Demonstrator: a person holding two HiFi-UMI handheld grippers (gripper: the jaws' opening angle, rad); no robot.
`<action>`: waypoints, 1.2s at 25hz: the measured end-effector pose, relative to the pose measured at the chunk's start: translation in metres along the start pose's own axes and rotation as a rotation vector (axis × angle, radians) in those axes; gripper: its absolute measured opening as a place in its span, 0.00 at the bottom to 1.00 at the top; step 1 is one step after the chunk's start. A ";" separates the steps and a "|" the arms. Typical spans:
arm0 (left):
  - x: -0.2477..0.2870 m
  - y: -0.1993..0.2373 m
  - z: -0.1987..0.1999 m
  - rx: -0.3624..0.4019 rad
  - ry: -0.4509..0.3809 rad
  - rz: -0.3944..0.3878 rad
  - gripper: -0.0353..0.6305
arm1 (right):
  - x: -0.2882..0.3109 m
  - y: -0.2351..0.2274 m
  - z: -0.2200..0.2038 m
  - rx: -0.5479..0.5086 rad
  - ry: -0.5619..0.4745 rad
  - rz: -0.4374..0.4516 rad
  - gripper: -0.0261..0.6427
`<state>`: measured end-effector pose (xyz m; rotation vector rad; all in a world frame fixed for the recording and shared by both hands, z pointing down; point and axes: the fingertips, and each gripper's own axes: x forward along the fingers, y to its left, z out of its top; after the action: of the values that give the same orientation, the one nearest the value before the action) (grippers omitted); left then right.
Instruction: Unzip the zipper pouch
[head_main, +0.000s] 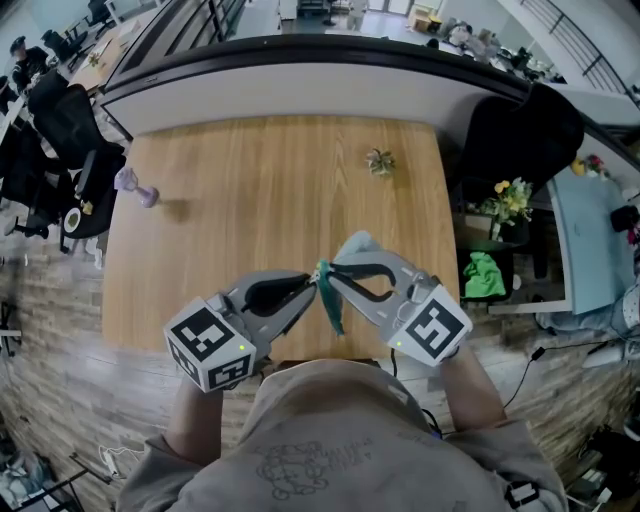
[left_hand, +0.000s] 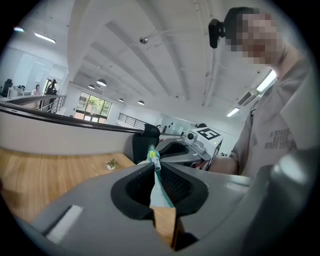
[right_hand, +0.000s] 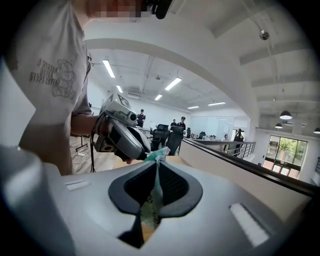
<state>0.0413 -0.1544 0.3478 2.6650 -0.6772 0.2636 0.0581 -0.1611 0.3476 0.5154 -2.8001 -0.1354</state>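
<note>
Left gripper (head_main: 311, 281): jaws nearly together, pinching the top edge of the teal fabric zipper pouch (head_main: 330, 306). Right gripper (head_main: 334, 275): jaws pressed tight on the same edge, just beside the left one, tips almost meeting.

The pouch hangs down from both grips, in the air over the near edge of the light wooden table (head_main: 270, 180), in front of the person's chest.

Left gripper view only: the fabric runs up between the black pads, and a small pale tab with a yellow-green tuft (left_hand: 152, 153) pokes out past the tips. Can't tell whether the pads are on the tab or just on the fabric.

Right gripper view only: print on the pouch's lower part, too small to read.

Head view only, further back on the table: a small purple dumbbell-shaped object (head_main: 135, 187) at the left and a small green spiky trinket (head_main: 380, 160) at the right, well apart.
</note>
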 end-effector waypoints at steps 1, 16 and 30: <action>0.002 0.002 -0.001 -0.005 0.004 0.014 0.11 | 0.001 -0.002 -0.001 0.011 0.006 -0.013 0.08; 0.021 0.014 -0.025 0.051 0.096 0.178 0.11 | -0.024 -0.083 -0.011 0.262 -0.063 -0.363 0.08; -0.003 0.034 -0.033 0.048 0.096 0.271 0.12 | -0.050 -0.113 -0.023 0.404 -0.105 -0.471 0.08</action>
<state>0.0187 -0.1672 0.3880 2.5816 -1.0120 0.4824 0.1474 -0.2489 0.3405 1.2915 -2.7537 0.3232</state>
